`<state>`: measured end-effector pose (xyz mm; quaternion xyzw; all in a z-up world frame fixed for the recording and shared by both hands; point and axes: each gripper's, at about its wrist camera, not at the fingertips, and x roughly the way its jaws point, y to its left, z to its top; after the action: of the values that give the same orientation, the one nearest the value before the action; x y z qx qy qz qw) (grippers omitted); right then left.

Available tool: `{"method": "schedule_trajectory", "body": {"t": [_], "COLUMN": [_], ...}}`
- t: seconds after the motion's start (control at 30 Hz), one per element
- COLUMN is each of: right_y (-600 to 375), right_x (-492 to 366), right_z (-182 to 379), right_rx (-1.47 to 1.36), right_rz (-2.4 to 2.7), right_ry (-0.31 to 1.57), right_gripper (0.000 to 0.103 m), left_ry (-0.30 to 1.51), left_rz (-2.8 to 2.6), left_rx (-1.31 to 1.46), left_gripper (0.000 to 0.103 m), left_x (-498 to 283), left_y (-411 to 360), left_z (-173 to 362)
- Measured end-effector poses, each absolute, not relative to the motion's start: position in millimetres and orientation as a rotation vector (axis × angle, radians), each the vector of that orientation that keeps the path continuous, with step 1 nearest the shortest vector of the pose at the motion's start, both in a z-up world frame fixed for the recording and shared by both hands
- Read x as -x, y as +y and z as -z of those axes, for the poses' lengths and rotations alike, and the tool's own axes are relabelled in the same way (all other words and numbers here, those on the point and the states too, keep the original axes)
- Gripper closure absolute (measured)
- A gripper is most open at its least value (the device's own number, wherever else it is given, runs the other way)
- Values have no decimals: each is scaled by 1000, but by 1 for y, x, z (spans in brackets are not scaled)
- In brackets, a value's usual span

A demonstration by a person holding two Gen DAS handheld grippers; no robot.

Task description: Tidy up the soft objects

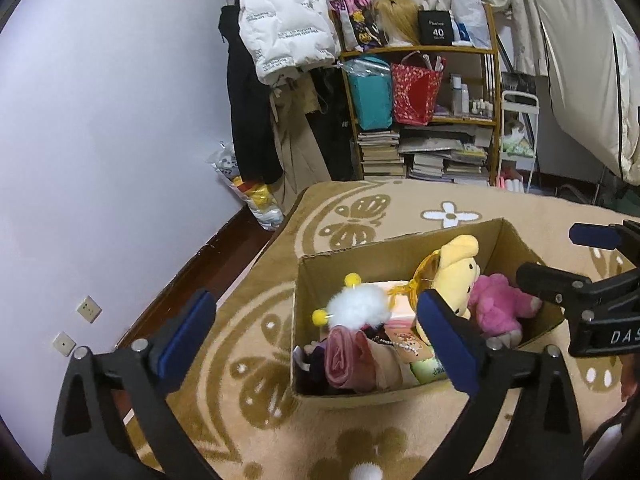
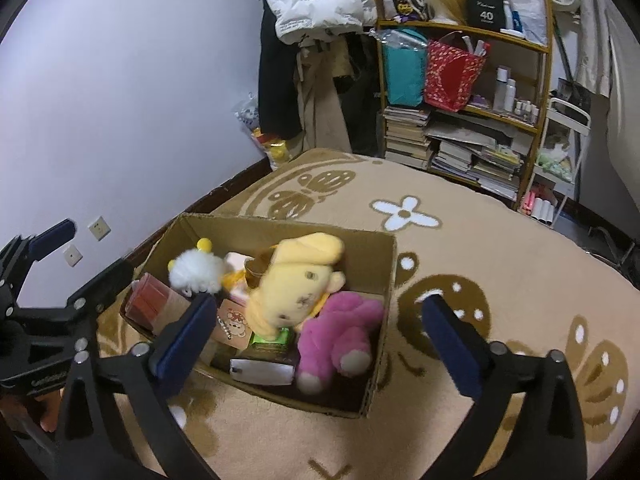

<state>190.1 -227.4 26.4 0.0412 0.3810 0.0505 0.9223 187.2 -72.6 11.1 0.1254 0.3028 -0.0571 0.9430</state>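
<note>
An open cardboard box (image 1: 356, 395) (image 2: 362, 402) stands on the beige carpet. In it lie a yellow plush (image 1: 458, 274) (image 2: 290, 284), a pink plush (image 1: 496, 304) (image 2: 340, 330), a white pom-pom toy with yellow balls (image 1: 358, 306) (image 2: 196, 270), pink cloth (image 1: 344, 356) and small boxes. My left gripper (image 1: 316, 330) is open and empty, above the box's near left side. My right gripper (image 2: 316, 330) is open and empty, above the box's near right corner. It also shows at the right of the left wrist view (image 1: 556, 256).
Beige carpet with brown butterfly and flower pattern (image 2: 480, 248) surrounds the box. A wooden shelf (image 1: 424, 120) with bags, books and bottles stands at the back, beside hanging coats (image 1: 280, 20). A wall (image 1: 100, 120) with sockets is on the left. A white fluffy item (image 1: 364, 472) lies near.
</note>
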Motion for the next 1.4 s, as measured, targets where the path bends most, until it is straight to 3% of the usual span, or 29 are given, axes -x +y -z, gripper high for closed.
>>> {"method": "schedule_trajectory", "body": {"t": [0.77,1.13,1.4], "right_y": [-222,-210,-202], "right_x": [-95,-42,-7], "right_z": [-101,-112,-114], "right_rx": [-115,-108,-92], "right_rz": [-96,-116,-132], "right_ry": [616,576,539], "right_gripper": [0,0,0], "left_ry": [535,432,390], "left_rz": [47,43,86], "left_rx": [-247,-144,-119], "left_gripper": [0,0,0], "left_x": [-95,-36,-6], "left_y": [-47,-21,-16], "left_z": [-71,-101,-94]}}
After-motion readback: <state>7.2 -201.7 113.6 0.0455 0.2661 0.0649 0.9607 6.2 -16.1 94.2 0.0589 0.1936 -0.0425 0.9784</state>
